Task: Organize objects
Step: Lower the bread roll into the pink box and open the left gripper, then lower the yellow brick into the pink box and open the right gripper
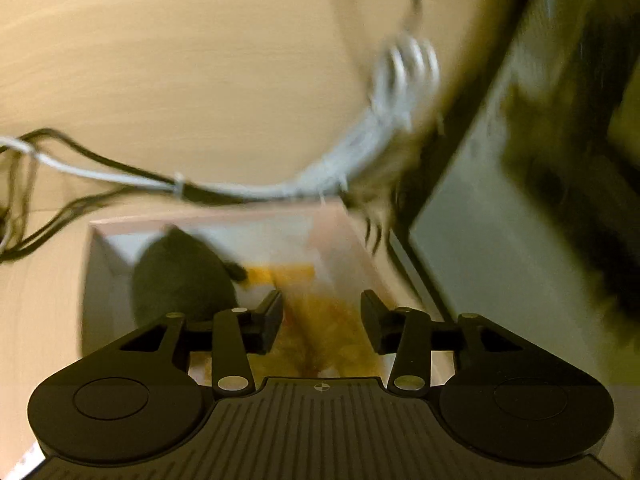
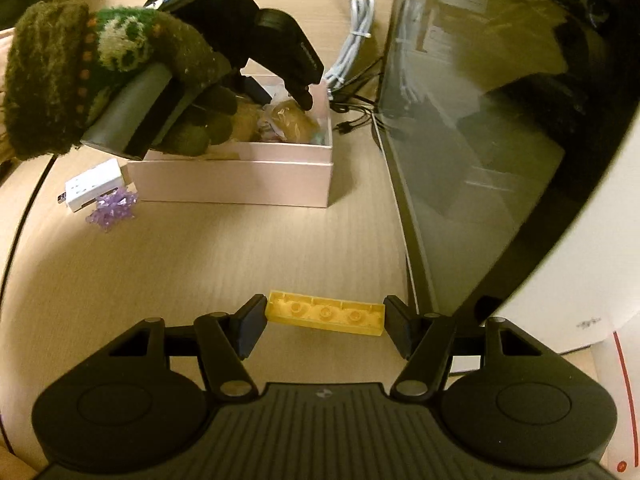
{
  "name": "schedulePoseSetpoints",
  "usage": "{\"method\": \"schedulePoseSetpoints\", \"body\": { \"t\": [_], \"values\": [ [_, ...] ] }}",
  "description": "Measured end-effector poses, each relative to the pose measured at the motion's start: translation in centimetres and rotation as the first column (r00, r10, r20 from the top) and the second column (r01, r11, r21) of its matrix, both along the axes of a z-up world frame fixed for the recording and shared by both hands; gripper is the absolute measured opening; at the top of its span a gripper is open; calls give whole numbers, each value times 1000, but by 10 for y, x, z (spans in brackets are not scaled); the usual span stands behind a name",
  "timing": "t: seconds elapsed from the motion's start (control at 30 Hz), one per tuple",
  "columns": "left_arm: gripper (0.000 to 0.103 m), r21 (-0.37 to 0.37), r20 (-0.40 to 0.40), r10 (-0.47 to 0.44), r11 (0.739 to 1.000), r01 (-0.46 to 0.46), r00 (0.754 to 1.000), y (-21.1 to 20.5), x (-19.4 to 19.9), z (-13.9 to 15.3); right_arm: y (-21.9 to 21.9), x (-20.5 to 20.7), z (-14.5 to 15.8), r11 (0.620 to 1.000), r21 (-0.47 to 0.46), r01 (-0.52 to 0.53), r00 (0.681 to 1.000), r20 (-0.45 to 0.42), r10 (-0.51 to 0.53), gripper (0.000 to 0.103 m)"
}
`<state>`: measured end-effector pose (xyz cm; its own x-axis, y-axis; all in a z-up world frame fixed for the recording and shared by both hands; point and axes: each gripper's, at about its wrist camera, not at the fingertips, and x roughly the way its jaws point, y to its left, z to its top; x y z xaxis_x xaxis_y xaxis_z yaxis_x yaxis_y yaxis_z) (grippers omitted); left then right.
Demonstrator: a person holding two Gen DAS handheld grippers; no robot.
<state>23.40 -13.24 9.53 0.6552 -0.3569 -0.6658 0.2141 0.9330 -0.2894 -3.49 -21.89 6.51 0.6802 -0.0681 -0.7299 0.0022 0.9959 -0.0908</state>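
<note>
- While the left hand-held gripper (image 1: 322,322) hangs over the pink box (image 2: 236,178), its jaws stand a little apart with nothing pressed between them; below lie blurred yellow-brown contents (image 1: 320,320) and a dark rounded thing (image 1: 180,280) in the box's left part.
- In the right wrist view a hand in a green knitted glove (image 2: 100,64) holds that gripper, whose tip dips inside the box near its far right corner.
- The right hand-held gripper (image 2: 325,320) sits low over the wooden counter (image 2: 200,260), its jaws set to either end of a yellow building brick (image 2: 326,314). The left pad touches the brick's end; whether the right pad presses I cannot tell.
- The brick lies on its side, its hollow underside with three round tubes facing the camera, well apart from the box.
- Just left of the box rest a small white adapter (image 2: 94,186) and a purple crystal-like cluster (image 2: 112,208), touching each other.
- A bundled grey cable (image 2: 356,36) and thin black wires (image 2: 356,108) lie beyond the box.
- A dark monitor screen (image 2: 480,140) stands at the right, near the brick.
</note>
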Motion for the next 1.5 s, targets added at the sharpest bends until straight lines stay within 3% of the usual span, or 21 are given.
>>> {"method": "schedulePoseSetpoints", "body": {
  "t": [0.13,0.2,0.47,0.73,0.9,1.03,1.07,1.1,1.13,1.23,1.3,1.4,1.5],
  "values": [
    [47,-149,50,53,988,-45,997,40,-22,22,4,3,3,1000,1,-11,1000,14,11,64],
    [47,-171,73,77,983,-64,994,59,-36,31,7,6,4,1000,0,-15,1000,20,15,64],
    [47,-133,120,182,977,-166,976,147,-108,35,15,31,29,999,9,-43,996,83,43,64],
    [47,-61,42,211,976,-208,977,210,-169,8,43,86,73,990,-42,-137,965,220,143,64],
    [47,62,23,135,989,-136,991,217,-197,-1,79,138,75,971,-132,-198,939,260,227,64],
    [47,123,-10,116,986,-114,993,221,-206,-13,92,189,74,967,-179,-180,936,271,225,64],
    [47,130,-14,112,985,-110,994,222,-206,-14,92,203,73,970,-167,-174,944,252,213,68],
    [47,143,-8,97,985,-95,995,221,-205,-15,91,215,70,977,-144,-160,957,221,189,79],
    [47,160,5,73,984,-73,997,219,-204,-14,88,221,68,983,-114,-140,966,202,161,81],
    [47,225,75,-28,974,11,997,209,-193,-10,80,211,63,988,-30,-153,972,175,156,83],
    [47,250,94,-87,966,61,992,202,-179,-8,80,195,58,985,-23,-173,970,168,175,87],
    [48,266,73,-172,953,147,982,191,-154,-8,79,168,50,979,-13,-202,970,132,202,87],
    [48,286,48,-184,944,163,982,188,-130,-14,75,142,40,978,-4,-206,974,93,206,89]
  ]
}}
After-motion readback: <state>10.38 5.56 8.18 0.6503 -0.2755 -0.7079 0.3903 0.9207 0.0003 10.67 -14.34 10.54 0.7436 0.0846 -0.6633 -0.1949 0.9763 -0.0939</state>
